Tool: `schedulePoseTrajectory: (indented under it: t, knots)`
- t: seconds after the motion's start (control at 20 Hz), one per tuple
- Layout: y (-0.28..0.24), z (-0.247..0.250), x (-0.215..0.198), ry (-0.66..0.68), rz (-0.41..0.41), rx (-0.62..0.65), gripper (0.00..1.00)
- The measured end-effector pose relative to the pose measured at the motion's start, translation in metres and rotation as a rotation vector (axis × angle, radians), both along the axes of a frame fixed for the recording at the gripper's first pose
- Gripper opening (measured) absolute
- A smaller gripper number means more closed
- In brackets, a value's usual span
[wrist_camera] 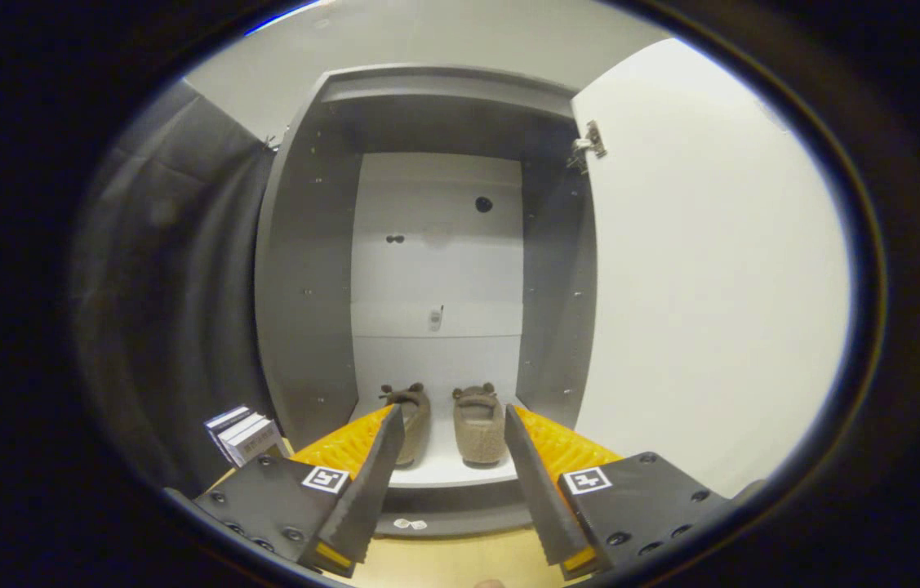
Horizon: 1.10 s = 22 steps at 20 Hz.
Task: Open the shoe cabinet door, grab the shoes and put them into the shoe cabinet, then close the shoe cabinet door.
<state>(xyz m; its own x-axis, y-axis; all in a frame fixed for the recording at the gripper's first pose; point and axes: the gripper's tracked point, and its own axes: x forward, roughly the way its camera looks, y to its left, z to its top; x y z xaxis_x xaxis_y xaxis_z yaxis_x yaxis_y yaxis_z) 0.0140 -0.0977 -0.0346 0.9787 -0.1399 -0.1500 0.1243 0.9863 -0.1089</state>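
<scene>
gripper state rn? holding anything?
Gripper: open, holding nothing; fingers spread in front of the open shoe cabinet, both shoes lying beyond them on its floor.

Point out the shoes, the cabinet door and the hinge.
shoes (478, 426): gripper view, top of the right shoe, beyond the open tongs (447, 490).
door (713, 269): gripper view, middle of its inner face, swung open.
hinge (590, 143): gripper view, metal plate at the door's top corner.

Small stack of white boxes with dark edges (243, 435), leaning on the pale wooden floor (460, 559) against the dark grey curtain-like cloth wall (174, 327). Plain white back wall (362, 49) above. Small white sticker (410, 523) near the floor's edge.
</scene>
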Motion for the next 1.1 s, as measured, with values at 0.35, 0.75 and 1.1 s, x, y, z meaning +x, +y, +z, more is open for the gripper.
schedulePoseTrajectory:
  t: [0.35,0.75,1.1]
  knots:
    - [-0.027,0.044,-0.059,-0.081,-0.018,-0.021,0.8]
    - [-0.098,0.095,-0.144,-0.173,-0.044,-0.042,0.84]
    - [-0.167,0.115,-0.21,-0.199,-0.086,-0.04,0.84]
